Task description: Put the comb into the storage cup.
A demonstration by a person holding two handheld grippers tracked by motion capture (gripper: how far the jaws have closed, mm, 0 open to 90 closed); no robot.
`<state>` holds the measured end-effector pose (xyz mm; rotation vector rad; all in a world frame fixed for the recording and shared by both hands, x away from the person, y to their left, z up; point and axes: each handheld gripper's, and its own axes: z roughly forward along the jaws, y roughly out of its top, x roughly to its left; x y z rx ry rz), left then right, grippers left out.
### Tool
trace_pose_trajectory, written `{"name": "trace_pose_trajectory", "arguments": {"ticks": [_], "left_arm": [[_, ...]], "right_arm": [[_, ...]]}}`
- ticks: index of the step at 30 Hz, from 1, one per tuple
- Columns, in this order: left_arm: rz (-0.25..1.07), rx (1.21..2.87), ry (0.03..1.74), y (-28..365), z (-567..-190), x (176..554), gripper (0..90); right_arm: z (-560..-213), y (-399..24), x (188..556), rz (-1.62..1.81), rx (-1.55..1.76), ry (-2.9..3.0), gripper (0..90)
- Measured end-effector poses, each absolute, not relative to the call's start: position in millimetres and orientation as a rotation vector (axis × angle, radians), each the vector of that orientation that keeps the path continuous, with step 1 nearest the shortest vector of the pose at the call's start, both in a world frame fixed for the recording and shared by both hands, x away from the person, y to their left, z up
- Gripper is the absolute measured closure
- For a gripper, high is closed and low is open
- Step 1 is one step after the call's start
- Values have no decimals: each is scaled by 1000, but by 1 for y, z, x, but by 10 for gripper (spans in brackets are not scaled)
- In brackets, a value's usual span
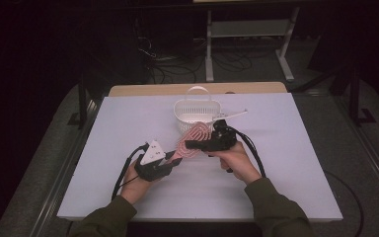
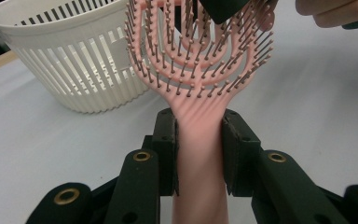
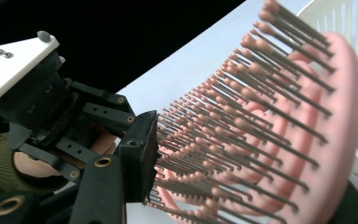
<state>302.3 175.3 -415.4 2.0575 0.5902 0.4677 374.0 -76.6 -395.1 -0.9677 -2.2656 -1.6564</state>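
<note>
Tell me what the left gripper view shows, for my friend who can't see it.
A pink hairbrush stands upright with its handle squeezed between the two black jaws of the left hand-held gripper. A white slotted basket sits behind it on the pale table, and the right hand-held gripper reaches the bristles from the top.

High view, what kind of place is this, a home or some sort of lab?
Most likely a lab or recording workspace, not a home. A table under a plain pale cover stands in a dark room, loose cables trail across the floor behind it, and a bare metal bench frame stands beyond.
</note>
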Motion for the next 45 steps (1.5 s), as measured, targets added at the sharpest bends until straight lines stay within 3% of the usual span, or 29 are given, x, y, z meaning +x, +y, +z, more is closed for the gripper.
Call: {"name": "trace_pose_trajectory", "arguments": {"ticks": [23, 45], "left_arm": [[469, 2088, 565, 174, -419, 303, 705], [434, 2071, 577, 175, -418, 304, 690]], "right_arm": [[-393, -77, 373, -1668, -923, -2209, 610], [-390, -77, 371, -1696, -895, -2187, 628]]}}
